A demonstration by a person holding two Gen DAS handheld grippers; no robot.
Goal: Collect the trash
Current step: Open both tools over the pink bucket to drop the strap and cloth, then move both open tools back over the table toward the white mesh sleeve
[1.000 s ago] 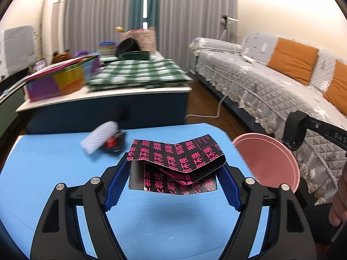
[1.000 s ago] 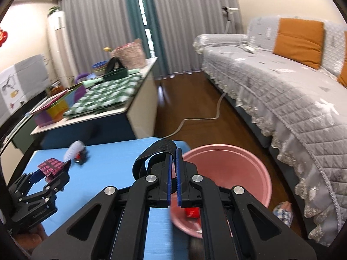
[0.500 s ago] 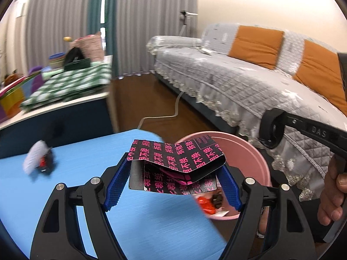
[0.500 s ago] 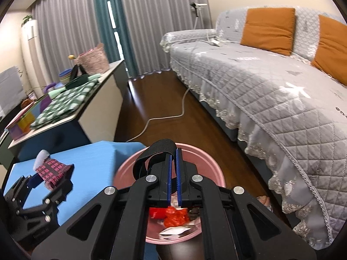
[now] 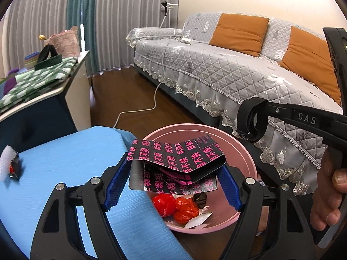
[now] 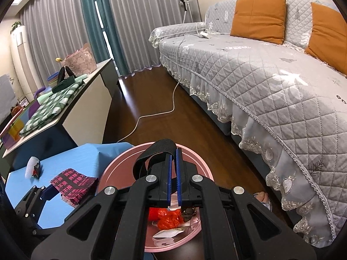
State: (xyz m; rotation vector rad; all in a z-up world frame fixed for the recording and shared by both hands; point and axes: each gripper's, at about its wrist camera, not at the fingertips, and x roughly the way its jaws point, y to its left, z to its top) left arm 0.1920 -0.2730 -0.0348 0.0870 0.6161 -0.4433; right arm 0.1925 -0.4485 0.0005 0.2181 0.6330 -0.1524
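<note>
**A:** Trash first: far left on your blue bench point(image 5: 71, 162) lies a white wrapper scrap point(image 5: 7, 160) with something dark and red against it, blurred, well apart from everything else.

**B:** And what your left gripper point(image 5: 173, 181) carries?

**A:** You have the black packet with pink lettering point(image 5: 177, 158) pinched across its width between the blue pads; it buckles upward in the middle. Your jaws stand wide only because the packet is wide. It hangs at the bench's right edge, partly over the pink basin point(image 5: 245, 151).

**B:** From your right wrist view?

**A:** Same thing: the packet point(image 6: 73, 184) sits just left of the basin's rim point(image 6: 112, 169), above the bench corner.

**B:** What is in the basin?

**A:** Crumpled red plastic point(image 5: 173, 205), a small dark lump point(image 5: 199, 198) and a white paper scrap point(image 5: 198, 218), all on its bottom. The basin stands on the dark wood floor point(image 5: 138, 101), between your bench and the grey quilted sofa point(image 5: 238, 71).

**B:** Your right gripper point(image 6: 172, 179)?

**A:** You hold it over the basin with its jaws pressed nearly together and nothing between the pads. A black strap loop point(image 6: 156, 151) curls beside its tip. At the far right of the left wrist view, your hand point(image 5: 327, 195) wraps its handle.
</note>
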